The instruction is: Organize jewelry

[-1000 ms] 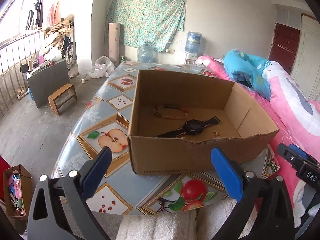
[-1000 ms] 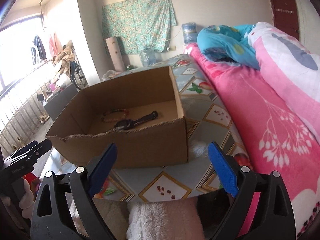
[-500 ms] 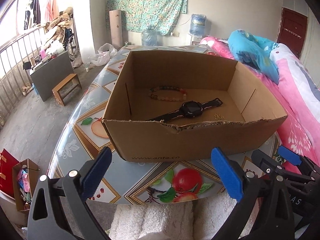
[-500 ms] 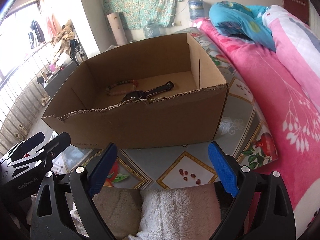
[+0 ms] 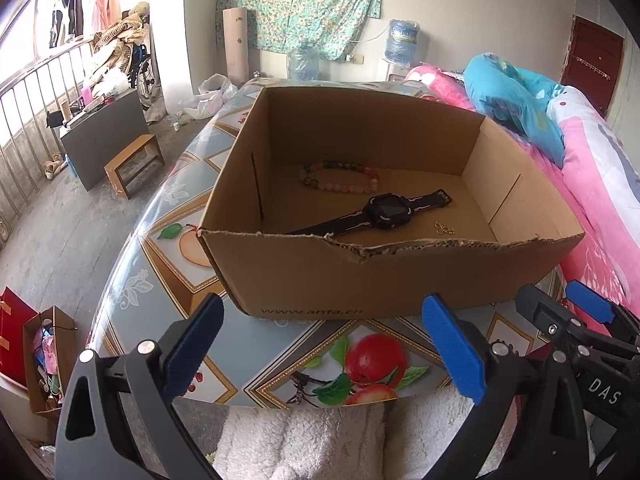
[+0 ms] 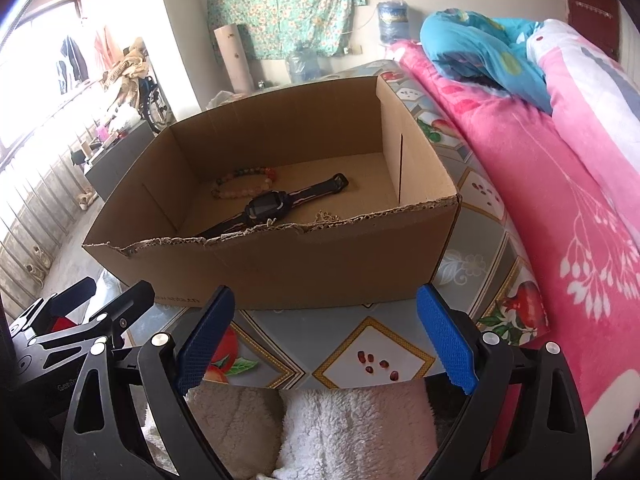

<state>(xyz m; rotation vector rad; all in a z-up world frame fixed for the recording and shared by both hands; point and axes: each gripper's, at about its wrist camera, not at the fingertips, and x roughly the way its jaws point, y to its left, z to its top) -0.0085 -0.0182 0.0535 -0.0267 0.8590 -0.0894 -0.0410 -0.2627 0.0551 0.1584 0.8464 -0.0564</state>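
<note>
Left gripper [image 5: 324, 344] spread, empty; right gripper [image 6: 326, 338] likewise, both short of cardboard box [image 5: 304, 280]. Inside: bead bracelet [image 5: 340, 176] at 11 o'clock, black watch [image 5: 384, 214] centre, small gold chain [image 5: 445, 229] at 4. Clear the torn rim, descend vertically.

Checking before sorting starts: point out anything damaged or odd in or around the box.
The cardboard box has a ragged, torn top edge on its near wall, where the flap looks ripped off. Inside, the bead bracelet, black watch and small gold chain lie loose, nothing spilled outside.
</note>
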